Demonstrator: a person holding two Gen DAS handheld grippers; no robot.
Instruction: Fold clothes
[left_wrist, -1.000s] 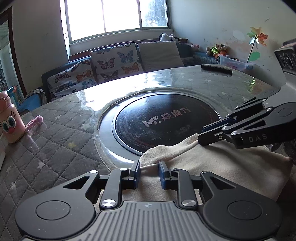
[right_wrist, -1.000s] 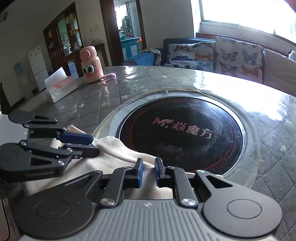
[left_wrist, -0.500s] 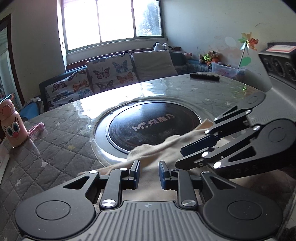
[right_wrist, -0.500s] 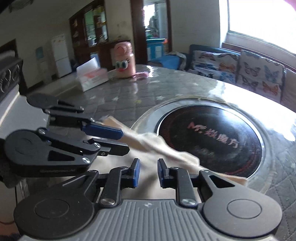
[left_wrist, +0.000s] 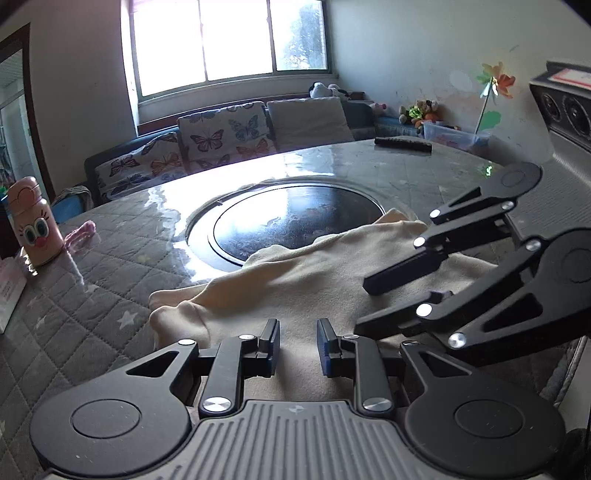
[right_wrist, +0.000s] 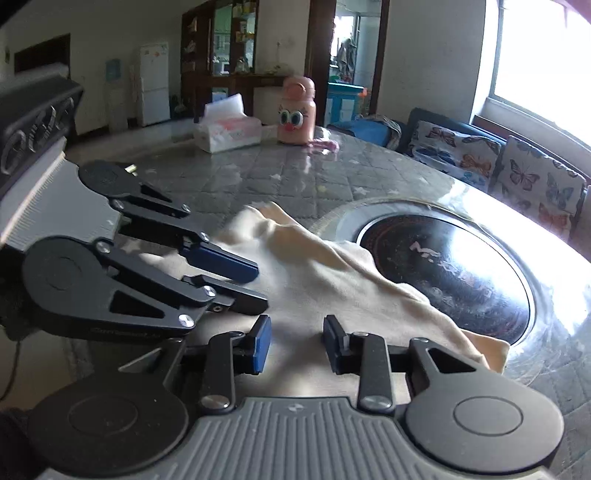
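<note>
A cream garment (left_wrist: 295, 280) lies bunched on the near part of the round table, its far edge over the dark glass disc (left_wrist: 295, 218). It also shows in the right wrist view (right_wrist: 332, 273). My left gripper (left_wrist: 297, 343) is open just above the cloth's near part, holding nothing. My right gripper (right_wrist: 297, 343) is open above the cloth too, empty. In the left wrist view the right gripper (left_wrist: 373, 302) comes in from the right, jaws apart. In the right wrist view the left gripper (right_wrist: 258, 284) comes in from the left, jaws apart.
A pink cartoon bottle (left_wrist: 33, 225) and a pink strap (left_wrist: 79, 232) stand at the table's left. A tissue box (right_wrist: 229, 129) sits beyond. A dark remote (left_wrist: 402, 144) lies at the far edge. A sofa with butterfly cushions (left_wrist: 221, 136) is behind the table.
Both grippers have drawn back toward the near table edge and opened wider. The cloth has been pulled off most of the disc and now lies loose and bunched.
</note>
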